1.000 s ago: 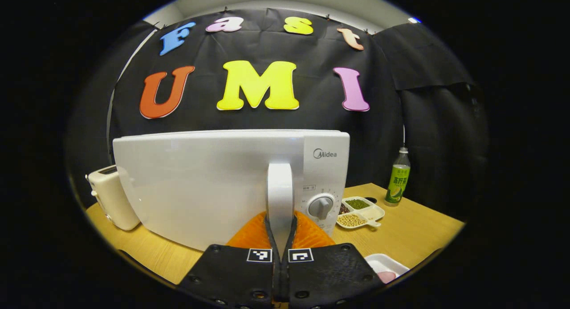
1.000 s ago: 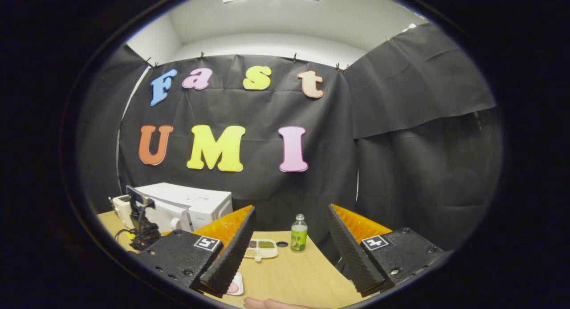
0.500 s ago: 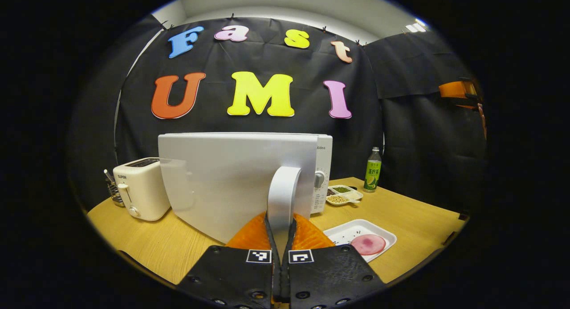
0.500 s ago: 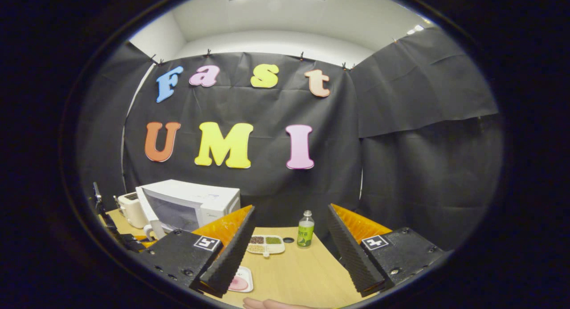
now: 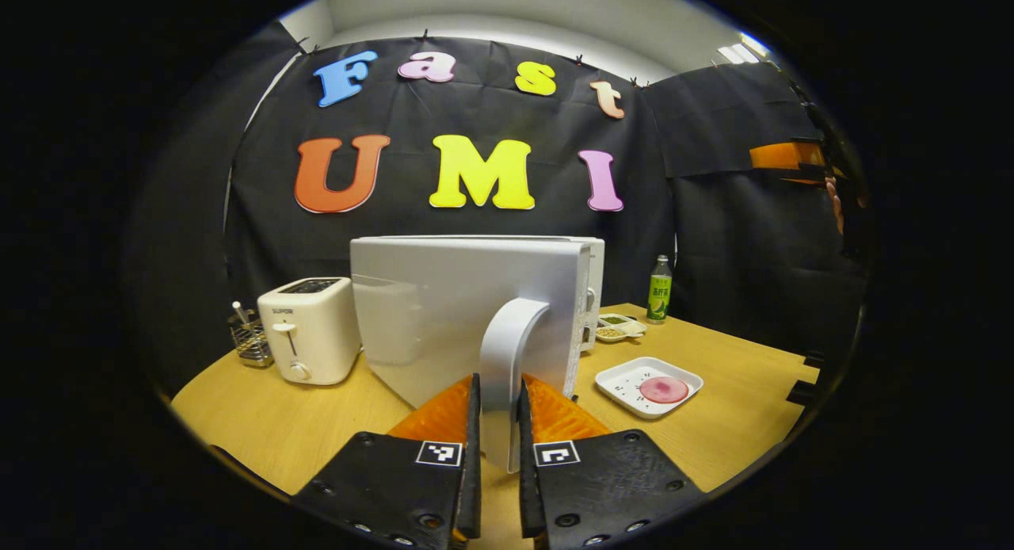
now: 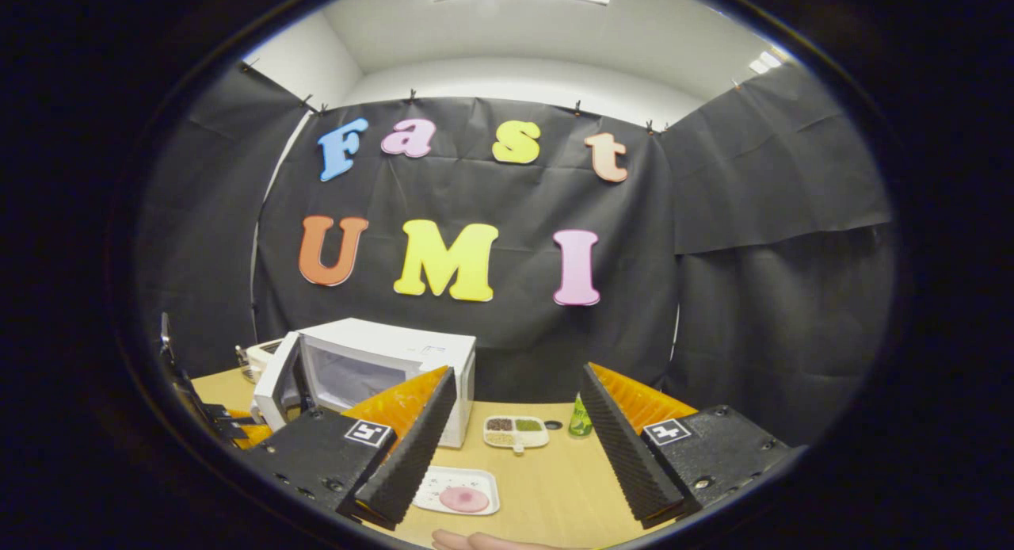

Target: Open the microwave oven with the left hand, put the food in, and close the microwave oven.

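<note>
Microwave oven (image 5: 590,296) stands at the middle of the left gripper view, on the wooden table (image 5: 745,431), and its door (image 5: 467,312) has swung much farther out over the last second: a second ago the door hid almost the whole front with the dial panel beside it, and now the door is seen nearly edge-on, with only a sliver of the oven body behind it at 3 o'clock from the door. The left gripper (image 5: 497,447) has slackened too; its fingers were pinched tight on the door handle (image 5: 507,360) and now stand slightly apart, flanking it, and whether they still press on it I cannot tell. I judge the opening step as good as done. The white tray (image 5: 626,383) with the pink slice of food (image 5: 664,389) lies at 4 o'clock from the door, untouched. The oven cavity is hidden behind the door. The right gripper, held high at the 2 o'clock edge, is cut off and too small to read.

From the right gripper view, the oven (image 6: 380,368) sits at 8 o'clock with its door (image 6: 281,383) now swung wide to the left, where earlier it stood only partly ajar; the cavity is open and pale, its floor hard to make out. The right gripper (image 6: 511,439) hangs released, fingers wide, above the table, the tray with the food (image 6: 463,498) just beside its left finger at 6 o'clock. Loading looks like the next job. The left gripper at the door is mostly cut off at the edge.
</note>
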The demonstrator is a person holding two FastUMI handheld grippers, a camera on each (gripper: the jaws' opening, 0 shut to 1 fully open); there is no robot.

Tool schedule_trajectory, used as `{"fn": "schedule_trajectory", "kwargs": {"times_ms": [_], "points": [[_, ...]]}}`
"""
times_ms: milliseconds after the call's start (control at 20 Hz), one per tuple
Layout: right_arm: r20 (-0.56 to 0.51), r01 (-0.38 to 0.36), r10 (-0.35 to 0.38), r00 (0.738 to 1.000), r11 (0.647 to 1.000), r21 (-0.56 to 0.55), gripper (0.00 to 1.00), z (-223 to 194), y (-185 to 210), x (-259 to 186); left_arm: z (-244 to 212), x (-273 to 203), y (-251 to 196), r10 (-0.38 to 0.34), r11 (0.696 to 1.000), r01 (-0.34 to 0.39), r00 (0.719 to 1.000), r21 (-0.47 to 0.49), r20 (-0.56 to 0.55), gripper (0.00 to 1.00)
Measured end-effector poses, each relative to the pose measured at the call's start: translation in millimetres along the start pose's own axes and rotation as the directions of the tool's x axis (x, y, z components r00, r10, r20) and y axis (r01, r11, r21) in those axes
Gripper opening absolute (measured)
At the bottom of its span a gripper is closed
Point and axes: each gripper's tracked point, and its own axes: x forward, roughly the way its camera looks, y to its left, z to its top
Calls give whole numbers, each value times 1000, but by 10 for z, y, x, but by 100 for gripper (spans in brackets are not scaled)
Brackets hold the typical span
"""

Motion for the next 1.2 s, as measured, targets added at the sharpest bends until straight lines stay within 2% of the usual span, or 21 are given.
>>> {"fn": "schedule_trajectory", "kwargs": {"times_ms": [100, 200, 250, 300, 350, 400, 450, 500, 550, 650, 700, 800, 850, 900, 1050, 1200], "points": [[-7, -8, 8, 1000, 1000, 0, 100, 0, 74, -74, 10, -282, 189, 50, 999, -50, 999, -11, -10, 29], [-13, -23, 23, 1000, 1000, -8, 100, -11, 136, -146, -7, -653, 364, 125, 992, -126, 991, -12, -37, 47], [-14, -23, 23, 1000, 1000, -14, 100, -12, 137, -167, 56, -818, 438, 165, 986, -166, 986, -12, -36, 93], [-15, -27, 27, 1000, 999, -23, 100, -29, 133, -173, 30, -947, 530, 214, 976, -215, 976, -18, -45, 97], [-18, -32, 31, 999, 999, -35, 94, -43, 134, -167, 52, -1078, 578, 251, 967, -253, 966, -33, -55, 85], [-22, -27, 26, 999, 999, -43, 96, -64, 105, -135, 78, -1160, 590, 275, 959, -279, 959, -51, -65, 95], [-29, -17, 16, 999, 999, -51, 96, -80, 58, -94, 110, -1231, 564, 283, 956, -287, 957, -66, -69, 95], [-39, -9, 6, 999, 998, -57, 100, -117, 9, -41, 151, -1312, 529, 289, 952, -295, 954, -80, -78, 95], [-51, -2, -1, 999, 998, -62, 96, -146, -33, 12, 197, -1326, 478, 277, 954, -284, 958, -100, -81, 93], [-82, -6, 1, 997, 998, -64, 96, -210, -79, 122, 326, -1345, 431, 277, 953, -284, 958, -108, -78, 86], [-102, -15, 8, 995, 998, -62, 100, -251, -98, 182, 407, -1345, 452, 288, 951, -294, 955, -95, -69, 86], [-153, -31, 21, 988, 998, -58, 96, -351, -157, 319, 557, -1317, 460, 306, 948, -311, 950, -74, -64, 88], [-183, -38, 27, 983, 998, -57, 100, -404, -187, 393, 633, -1299, 441, 308, 947, -312, 950, -73, -60, 88], [-215, -47, 34, 976, 997, -59, 96, -474, -210, 472, 726, -1279, 400, 303, 950, -306, 952, -68, -50, 88], [-334, -106, 79, 939, 992, -62, 96, -761, -212, 700, 956, -1194, 327, 299, 951, -301, 954, -66, -34, 90], [-484, -171, 134, 864, 985, -32, 100, -1227, -181, 919, 1213, -1101, 279, 312, 948, -311, 950, -72, 8, 91]]}}
